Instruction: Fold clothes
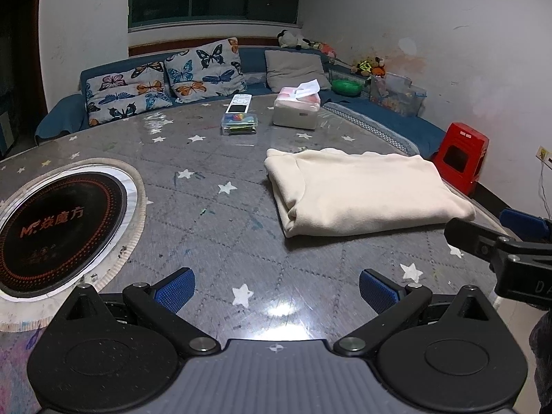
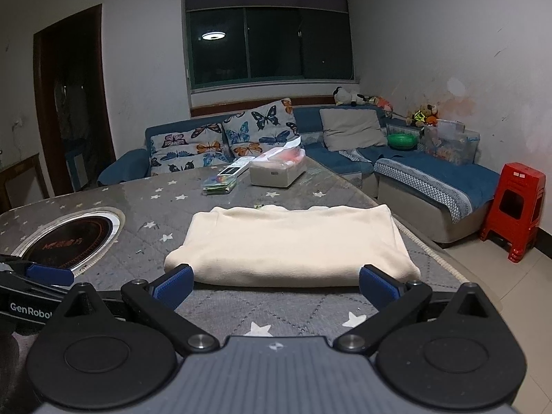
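Observation:
A cream garment [image 1: 365, 191] lies folded into a thick rectangle on the grey star-patterned table [image 1: 214, 214]. In the right wrist view the same cream garment [image 2: 293, 241] sits just beyond my right gripper [image 2: 276, 284], whose blue pads stand wide apart with nothing between them. My left gripper [image 1: 276, 288] is open over bare table, to the left of and nearer than the garment. The right gripper's fingertips [image 1: 524, 222] show at the right edge of the left wrist view, close to the garment's near right corner.
A round black induction hob [image 1: 58, 231] is set into the table at the left. A tissue box [image 1: 297, 108] and a remote on a small clear box [image 1: 239, 119] stand at the far side. A blue sofa [image 2: 431, 176] and a red stool [image 2: 517, 207] lie beyond the table's right edge.

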A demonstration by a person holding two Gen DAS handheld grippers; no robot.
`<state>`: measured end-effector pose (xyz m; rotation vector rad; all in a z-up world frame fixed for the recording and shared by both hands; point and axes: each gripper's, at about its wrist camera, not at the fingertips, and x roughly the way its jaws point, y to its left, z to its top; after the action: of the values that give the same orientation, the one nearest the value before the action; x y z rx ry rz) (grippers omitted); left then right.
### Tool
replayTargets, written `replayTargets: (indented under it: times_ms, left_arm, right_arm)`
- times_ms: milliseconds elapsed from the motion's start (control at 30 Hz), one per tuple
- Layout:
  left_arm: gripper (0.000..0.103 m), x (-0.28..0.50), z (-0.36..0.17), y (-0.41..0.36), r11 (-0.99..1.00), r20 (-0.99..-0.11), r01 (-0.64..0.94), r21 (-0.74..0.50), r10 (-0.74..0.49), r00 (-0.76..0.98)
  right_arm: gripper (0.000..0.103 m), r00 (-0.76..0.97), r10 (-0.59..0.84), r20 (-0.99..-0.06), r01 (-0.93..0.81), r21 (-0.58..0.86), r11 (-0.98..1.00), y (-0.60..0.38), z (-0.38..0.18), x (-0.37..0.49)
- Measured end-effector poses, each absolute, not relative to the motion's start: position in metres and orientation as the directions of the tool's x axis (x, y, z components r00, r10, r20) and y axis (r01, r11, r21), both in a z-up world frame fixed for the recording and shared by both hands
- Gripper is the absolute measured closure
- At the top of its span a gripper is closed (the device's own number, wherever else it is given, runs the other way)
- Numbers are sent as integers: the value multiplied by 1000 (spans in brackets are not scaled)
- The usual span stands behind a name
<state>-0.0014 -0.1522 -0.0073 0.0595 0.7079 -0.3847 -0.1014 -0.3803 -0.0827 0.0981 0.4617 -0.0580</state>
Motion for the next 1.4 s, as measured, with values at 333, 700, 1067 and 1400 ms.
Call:
replayTargets:
  times_ms: [333,700,1067,1400]
  left_arm:
    - [0,-18,1,-154,924,-621,376,-65,-333,710]
    - [0,-29,6,-152,927,-610,372,-55,-326,722]
    - [0,-32,6,-154,927,-609,373,-43,-320,726]
    - [0,-26,2,-157,925,-624,377,-42,-319,713]
  right_arm:
    - [0,906,-30,-422,69,77,995,-377,-76,-115]
    - [0,915,-23,-403,63,86,994,-375,-71,-125]
    - [0,913,-23,-407,66,94,993,-376,-72,-125]
    - [0,904,-22,-426,72,101,992,-379,-75,-119]
